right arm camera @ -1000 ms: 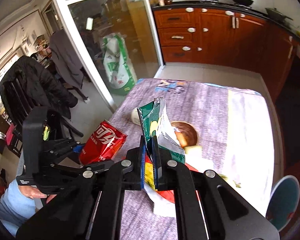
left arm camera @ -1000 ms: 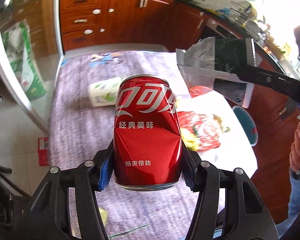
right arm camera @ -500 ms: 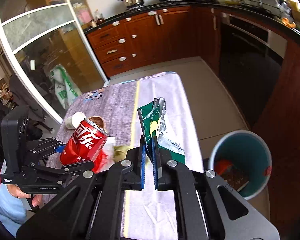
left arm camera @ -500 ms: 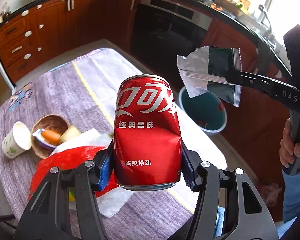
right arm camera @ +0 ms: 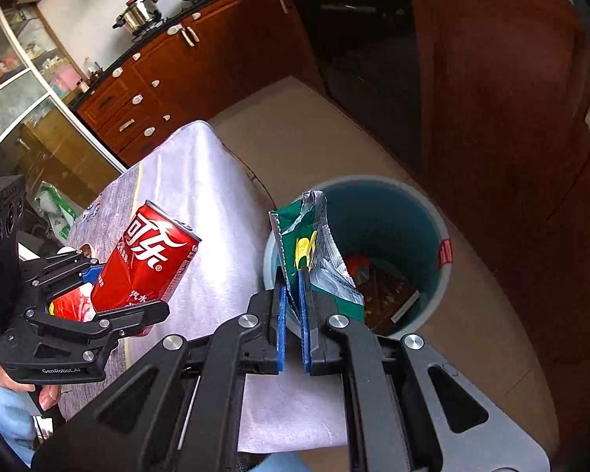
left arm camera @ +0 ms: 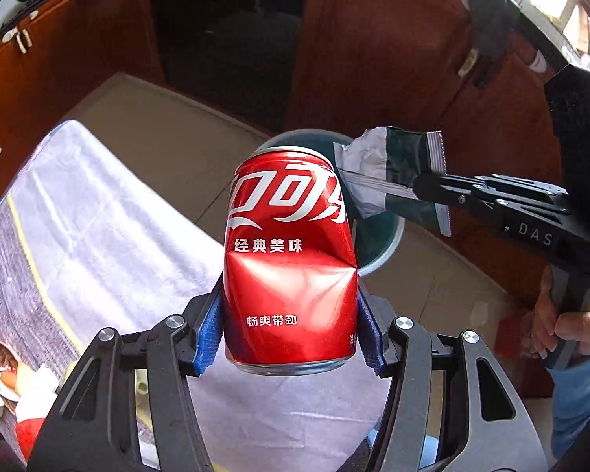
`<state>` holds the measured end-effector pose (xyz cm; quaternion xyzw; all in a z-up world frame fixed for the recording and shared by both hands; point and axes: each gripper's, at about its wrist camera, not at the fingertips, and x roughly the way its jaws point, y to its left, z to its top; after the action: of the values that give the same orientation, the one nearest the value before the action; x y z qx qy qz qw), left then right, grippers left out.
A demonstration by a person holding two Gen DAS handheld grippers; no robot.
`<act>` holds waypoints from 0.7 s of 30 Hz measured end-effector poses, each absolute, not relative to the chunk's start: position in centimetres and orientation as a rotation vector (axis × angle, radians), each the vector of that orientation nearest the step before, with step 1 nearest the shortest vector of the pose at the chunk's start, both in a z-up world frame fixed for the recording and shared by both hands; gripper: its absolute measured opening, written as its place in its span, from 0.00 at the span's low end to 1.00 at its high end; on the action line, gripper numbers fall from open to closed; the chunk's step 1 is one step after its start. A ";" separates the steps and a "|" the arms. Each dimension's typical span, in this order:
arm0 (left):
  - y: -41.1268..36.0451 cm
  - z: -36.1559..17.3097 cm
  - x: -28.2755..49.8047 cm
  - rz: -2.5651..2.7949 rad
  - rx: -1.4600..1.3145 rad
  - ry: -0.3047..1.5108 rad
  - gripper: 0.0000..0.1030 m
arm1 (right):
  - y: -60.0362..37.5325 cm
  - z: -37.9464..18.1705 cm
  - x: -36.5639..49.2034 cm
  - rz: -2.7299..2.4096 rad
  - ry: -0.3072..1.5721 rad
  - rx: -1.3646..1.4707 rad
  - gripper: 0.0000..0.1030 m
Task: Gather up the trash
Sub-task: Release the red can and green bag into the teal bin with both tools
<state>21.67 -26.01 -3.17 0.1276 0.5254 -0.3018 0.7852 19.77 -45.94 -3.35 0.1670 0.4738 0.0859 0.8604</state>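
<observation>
**Carrying two pieces of trash toward the bin**

You have the left gripper point(left arm camera: 289, 338) clamped on a dented red soda can point(left arm camera: 289, 259), its blue pads pressing both sides of the lower body, so that pick is done. Your right gripper point(right arm camera: 291, 314) is closed tight on a torn green and silver snack wrapper point(right arm camera: 314, 251), which stands up between the pads. Neither item is in the bin yet.

The teal trash bin point(right arm camera: 432, 212) sits on the floor just beside the table point(right arm camera: 212, 196). From the right wrist view the wrapper hangs in front of the bin's near rim, seemingly close to over the opening; the can is off to the side, above the tablecloth. Some rubbish already lies at the bottom of the bin.

What you have left, by my reading: bring both items over the opening and let go. More may wait on the table, since a red bag point(left arm camera: 29, 432) and a small basket of food point(left arm camera: 4, 358) show at its far end; whether those count as trash I cannot tell.
</observation>
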 end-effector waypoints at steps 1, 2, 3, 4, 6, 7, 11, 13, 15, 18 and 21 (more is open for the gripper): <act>-26.8 -3.7 21.9 -0.655 0.285 1.143 0.57 | -46.5 -4.0 19.9 0.173 1.004 0.363 0.06; -27.7 -4.3 22.2 -0.661 0.293 1.155 0.57 | -47.0 -4.6 20.0 0.166 1.014 0.374 0.06; -28.5 -4.8 22.5 -0.665 0.299 1.166 0.57 | -47.6 -5.2 20.0 0.161 1.023 0.384 0.06; -29.1 -5.3 22.8 -0.667 0.304 1.175 0.57 | -47.9 -5.8 20.0 0.156 1.033 0.392 0.06; -30.4 -6.3 23.4 -0.671 0.314 1.195 0.57 | -48.6 -6.7 20.2 0.146 1.050 0.406 0.06; -31.2 -6.6 23.6 -0.673 0.318 1.201 0.57 | -48.9 -7.1 20.3 0.140 1.056 0.412 0.06; -33.5 -7.9 24.3 -0.682 0.334 1.220 0.57 | -49.9 -8.1 20.7 0.121 1.078 0.436 0.09; -33.8 -8.3 24.7 -0.679 0.334 1.233 0.58 | -50.1 -8.6 20.8 0.112 1.087 0.447 0.10; -34.1 -8.4 24.9 -0.680 0.333 1.237 0.66 | -50.3 -9.0 20.7 0.105 1.097 0.463 0.21; -34.2 -8.3 24.6 -0.660 0.370 1.205 0.72 | -50.6 -9.2 20.5 0.092 1.090 0.482 0.55; -33.9 -8.3 24.3 -0.643 0.386 1.207 0.75 | -50.7 -9.1 20.3 0.078 1.088 0.483 0.74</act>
<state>24.33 -33.94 -8.33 0.1773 0.5538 -0.2950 0.7582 20.30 -50.73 -9.06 0.2275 0.5122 0.0366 0.8274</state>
